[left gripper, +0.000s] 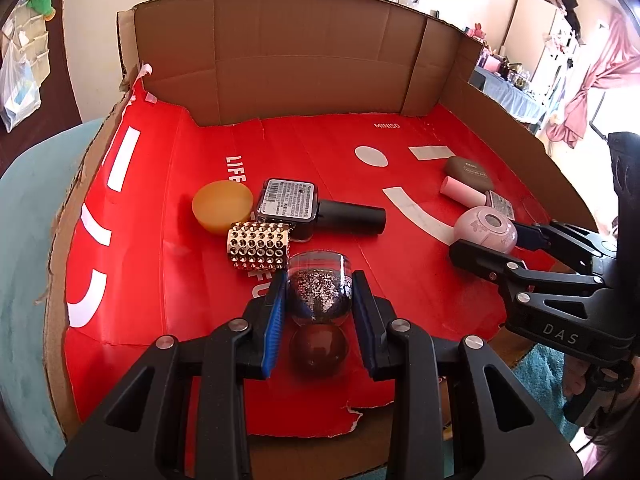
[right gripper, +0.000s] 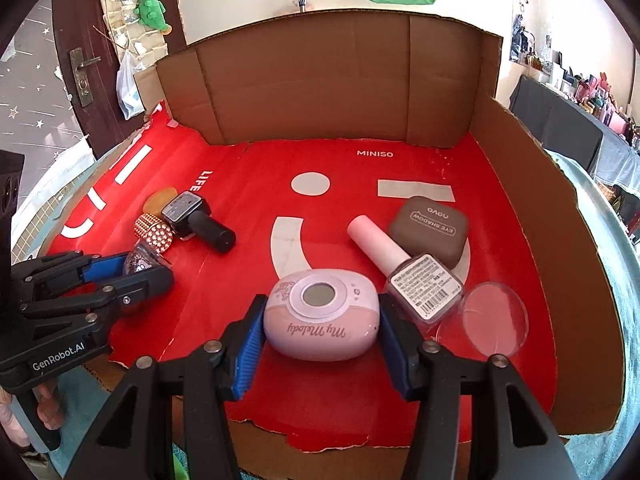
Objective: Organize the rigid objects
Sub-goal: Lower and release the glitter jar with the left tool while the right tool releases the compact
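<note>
Red cardboard tray [right gripper: 580, 320] holds two nail-polish bottles, black [left gripper: 320, 210] and pink [right gripper: 404, 268]. The left gripper [left gripper: 320, 312], angled down, clamps a glitter jar [left gripper: 320, 292]; the right gripper [right gripper: 320, 320] grips a pink My Melody case [right gripper: 320, 326]. Only the right view shows a clear lid [right gripper: 494, 312].

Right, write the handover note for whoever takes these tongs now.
Left tongs: shut on the glitter bottle, low over the red sheet.
Right tongs: shut on the pink My Melody case.
Left group: orange cup, studded cylinder, black polish bottle.
Right group: brown eye shadow case, pink polish bottle, clear lid.
Done: two loose groups.
Left: place both held items.
</note>
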The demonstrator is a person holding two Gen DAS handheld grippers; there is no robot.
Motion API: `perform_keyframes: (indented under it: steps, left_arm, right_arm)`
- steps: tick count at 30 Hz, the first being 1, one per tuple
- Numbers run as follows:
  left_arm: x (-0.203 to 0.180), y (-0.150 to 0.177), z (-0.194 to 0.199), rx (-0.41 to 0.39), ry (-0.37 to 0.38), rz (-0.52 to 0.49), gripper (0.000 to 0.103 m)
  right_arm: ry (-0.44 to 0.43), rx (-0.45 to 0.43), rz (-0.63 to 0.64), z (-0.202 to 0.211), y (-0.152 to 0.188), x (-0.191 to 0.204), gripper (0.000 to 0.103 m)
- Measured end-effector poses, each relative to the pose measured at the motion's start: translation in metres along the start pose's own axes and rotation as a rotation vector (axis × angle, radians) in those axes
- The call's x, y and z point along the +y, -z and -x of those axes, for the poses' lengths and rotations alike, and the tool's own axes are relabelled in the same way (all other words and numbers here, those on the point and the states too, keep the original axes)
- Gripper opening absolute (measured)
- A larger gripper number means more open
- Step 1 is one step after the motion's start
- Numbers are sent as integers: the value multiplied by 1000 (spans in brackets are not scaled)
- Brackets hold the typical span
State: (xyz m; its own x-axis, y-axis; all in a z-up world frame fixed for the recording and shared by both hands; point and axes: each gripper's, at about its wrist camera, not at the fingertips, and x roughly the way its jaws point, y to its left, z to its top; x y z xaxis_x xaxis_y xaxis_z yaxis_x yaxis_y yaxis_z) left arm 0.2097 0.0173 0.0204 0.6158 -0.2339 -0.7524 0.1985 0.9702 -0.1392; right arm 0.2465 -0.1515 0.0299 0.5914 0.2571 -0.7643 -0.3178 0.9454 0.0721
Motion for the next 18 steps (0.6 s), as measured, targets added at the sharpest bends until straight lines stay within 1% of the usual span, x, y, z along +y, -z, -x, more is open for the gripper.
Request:
perform_keyframes:
  steps: [4, 18]
  left_arm:
    - [1, 0, 0, -4, -10, 2, 29]
    - [-7, -1, -2, -8, -66, -18, 29]
  right_arm:
    - [60, -4, 24, -1, 0, 3, 55]
    - [63, -1, 27, -2, 1, 2, 56]
